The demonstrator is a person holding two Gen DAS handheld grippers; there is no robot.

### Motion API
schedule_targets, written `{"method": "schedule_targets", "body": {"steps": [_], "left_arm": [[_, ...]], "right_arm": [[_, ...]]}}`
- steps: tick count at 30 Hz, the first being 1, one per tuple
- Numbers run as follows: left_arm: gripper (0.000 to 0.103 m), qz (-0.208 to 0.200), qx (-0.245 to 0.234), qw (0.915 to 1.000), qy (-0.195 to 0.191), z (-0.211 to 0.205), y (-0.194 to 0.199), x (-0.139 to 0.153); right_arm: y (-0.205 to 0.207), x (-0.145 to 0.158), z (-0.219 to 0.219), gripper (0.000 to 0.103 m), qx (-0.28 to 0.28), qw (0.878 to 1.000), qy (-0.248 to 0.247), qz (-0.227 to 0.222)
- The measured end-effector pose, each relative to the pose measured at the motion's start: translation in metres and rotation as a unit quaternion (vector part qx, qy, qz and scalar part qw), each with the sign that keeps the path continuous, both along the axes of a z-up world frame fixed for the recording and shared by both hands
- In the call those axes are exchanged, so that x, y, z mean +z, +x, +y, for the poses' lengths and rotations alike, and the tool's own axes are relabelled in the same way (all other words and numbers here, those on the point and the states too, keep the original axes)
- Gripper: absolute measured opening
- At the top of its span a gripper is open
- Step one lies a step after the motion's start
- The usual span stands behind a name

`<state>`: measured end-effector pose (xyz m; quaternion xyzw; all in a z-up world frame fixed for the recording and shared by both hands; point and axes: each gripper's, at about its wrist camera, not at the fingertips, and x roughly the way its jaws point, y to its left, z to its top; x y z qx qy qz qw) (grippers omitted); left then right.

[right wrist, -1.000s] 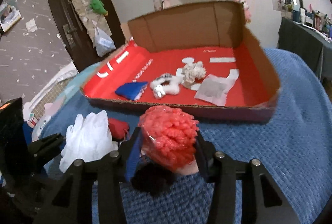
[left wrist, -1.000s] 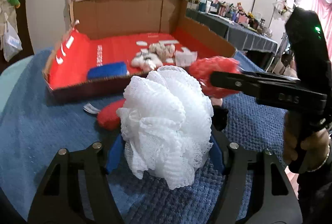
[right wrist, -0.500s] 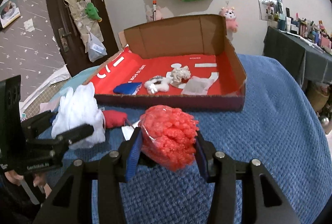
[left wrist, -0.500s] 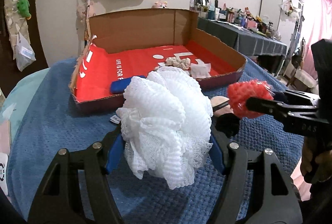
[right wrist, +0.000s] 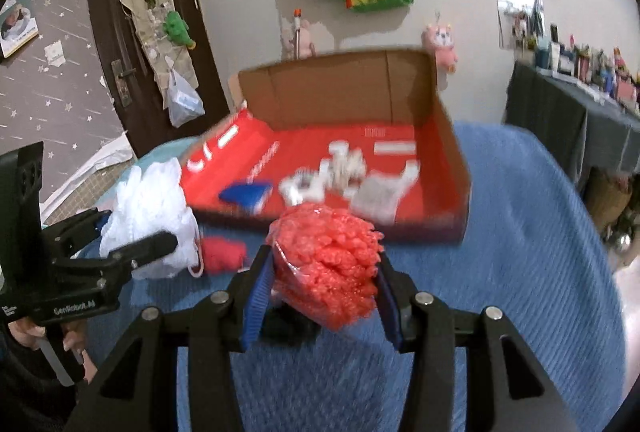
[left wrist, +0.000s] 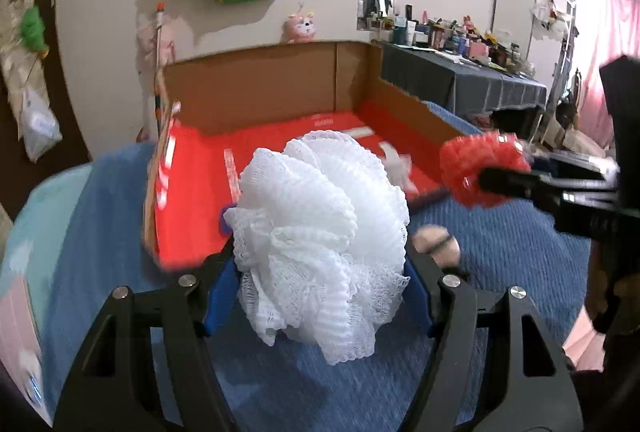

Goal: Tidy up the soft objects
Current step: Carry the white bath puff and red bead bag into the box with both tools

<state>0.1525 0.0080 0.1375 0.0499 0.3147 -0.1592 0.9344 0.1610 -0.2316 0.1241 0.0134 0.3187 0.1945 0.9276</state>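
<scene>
A white mesh bath pouf (left wrist: 320,232) fills the left wrist view, and my left gripper (left wrist: 316,272) is shut on it with both blue pads pressed into its sides, above the blue blanket (left wrist: 100,232). My right gripper (right wrist: 324,296) is shut on a red bumpy soft ball in clear wrap (right wrist: 324,264). Each gripper shows in the other view: the right gripper (left wrist: 486,170) with the red ball (left wrist: 468,160) at the right, the left gripper (right wrist: 136,248) with the pouf (right wrist: 148,208) at the left. Both hang in front of an open cardboard box with a red floor (right wrist: 452,168).
Inside the box lie a blue soft item (right wrist: 246,194), a white plush (right wrist: 304,188) and a white sachet (right wrist: 380,192). A small red soft thing (right wrist: 222,254) and a beige round item (left wrist: 436,248) rest on the blanket. A dark object (right wrist: 288,324) sits under the red ball.
Both grippers have risen off the blanket with their loads still held. The box now sits lower and farther in both views, and more of the wall shows.
</scene>
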Motion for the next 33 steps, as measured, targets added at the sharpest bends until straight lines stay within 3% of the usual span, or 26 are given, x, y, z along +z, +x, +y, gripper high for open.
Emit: {"method": "schedule_targets", "body": {"steps": [4, 7, 11, 17, 24, 33], "left_arm": [[0.068, -0.002, -0.012, 0.9992, 0.038, -0.009, 0.051, 0.016], [0.068, 0.024, -0.02, 0.9983, 0.05, -0.015, 0.094, 0.017], [0.068, 0.063, -0.025, 0.9962, 0.054, -0.02, 0.146, 0.007], [0.068, 0.118, -0.007, 0.9907, 0.067, -0.025, 0.199, -0.027], [0.068, 0.149, -0.001, 0.9878, 0.045, -0.028, 0.222, -0.047], [0.071, 0.13, -0.007, 0.9887, 0.075, -0.039, 0.22, -0.058]], "right_arm": [[0.047, 0.025, 0.007, 0.051, -0.012, 0.999, -0.033, -0.011], [0.091, 0.029, 0.016, 0.051, -0.018, 0.998, -0.065, 0.0], [0.148, 0.015, 0.027, 0.051, -0.029, 0.993, -0.109, 0.042], [0.198, -0.019, 0.036, 0.051, -0.038, 0.981, -0.156, 0.107], [0.22, -0.035, 0.037, 0.051, -0.047, 0.973, -0.178, 0.143], [0.225, -0.044, 0.041, 0.053, -0.047, 0.968, -0.19, 0.154]]}}
